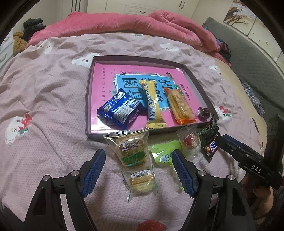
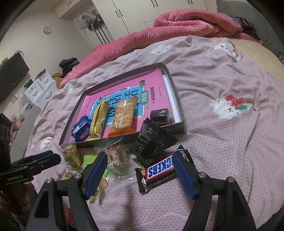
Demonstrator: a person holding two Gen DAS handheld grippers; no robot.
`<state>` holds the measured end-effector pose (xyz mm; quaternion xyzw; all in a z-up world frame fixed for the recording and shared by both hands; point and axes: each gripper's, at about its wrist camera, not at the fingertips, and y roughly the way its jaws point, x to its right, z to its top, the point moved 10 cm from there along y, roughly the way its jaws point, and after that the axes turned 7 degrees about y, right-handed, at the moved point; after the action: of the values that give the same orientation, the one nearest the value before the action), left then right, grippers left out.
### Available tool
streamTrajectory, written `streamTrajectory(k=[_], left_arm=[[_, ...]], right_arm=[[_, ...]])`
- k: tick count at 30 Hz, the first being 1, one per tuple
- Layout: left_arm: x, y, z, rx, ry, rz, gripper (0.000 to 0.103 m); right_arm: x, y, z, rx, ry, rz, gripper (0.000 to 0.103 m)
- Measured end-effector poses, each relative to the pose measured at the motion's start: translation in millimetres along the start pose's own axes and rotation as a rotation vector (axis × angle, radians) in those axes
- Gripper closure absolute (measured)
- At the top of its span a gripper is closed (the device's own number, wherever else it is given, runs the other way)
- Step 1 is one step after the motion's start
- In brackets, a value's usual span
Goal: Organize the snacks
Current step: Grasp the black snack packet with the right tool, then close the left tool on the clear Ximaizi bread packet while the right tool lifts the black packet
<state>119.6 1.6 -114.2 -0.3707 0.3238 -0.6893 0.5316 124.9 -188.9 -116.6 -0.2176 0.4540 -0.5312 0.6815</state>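
A dark shallow tray (image 1: 88, 99) on the bed holds a blue packet (image 1: 120, 110), a yellow bar (image 1: 153, 103), an orange packet (image 1: 179, 106) and a dark wrapped candy (image 1: 204, 112). In front of the tray lie a clear cracker packet (image 1: 134, 160), a green packet (image 1: 163, 151), a clear packet with red print (image 1: 190, 144), a black packet (image 2: 152, 140) and a Snickers bar (image 2: 159, 168). My left gripper (image 1: 138, 154) stands open astride the cracker packet, its pads apart from it. My right gripper (image 2: 140, 157) is open over the Snickers bar, its right finger above the bar's end.
A pink-grey bedspread (image 1: 44, 106) covers the bed, with a rolled pink quilt (image 1: 124, 21) behind the tray. A grey headboard (image 1: 248, 58) runs along the right. White drawers (image 2: 40, 88) and wardrobes (image 2: 133, 14) stand beyond the bed. The two grippers are close together.
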Motion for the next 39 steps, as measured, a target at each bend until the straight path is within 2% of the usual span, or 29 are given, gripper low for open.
streamTrajectory(k=[9,13,28,30,34,39], left_arm=[[-6.4,8.0,-0.7,0.000,-0.024,-0.002,0.025],[-8.8,11.0,-2.1,-0.004,-0.035,-0.007,0.025],[-14.7,24.6,-5.2,-0.014,-0.066,0.001,0.025],[-15.8,26.8,-5.7,-0.016,-0.069,0.003,0.025],[-18.5,31.5,-7.8,-0.025,-0.074,0.010,0.025],[-20.5,35.5,-8.3,-0.022,-0.086,0.004,0.025]], right_arm=[[3.5,12.2,1.5,-0.013,0.051,0.038,0.033],[5.8,19.6,5.0,-0.012,0.055,0.028,0.035],[7.5,41.2,7.5,-0.039,0.082,0.059,0.062],[5.9,43.5,5.7,-0.048,0.074,0.063,0.068],[-0.9,43.4,3.4,-0.044,0.033,0.067,0.071],[-1.3,35.5,3.8,-0.032,0.048,0.092,0.072]])
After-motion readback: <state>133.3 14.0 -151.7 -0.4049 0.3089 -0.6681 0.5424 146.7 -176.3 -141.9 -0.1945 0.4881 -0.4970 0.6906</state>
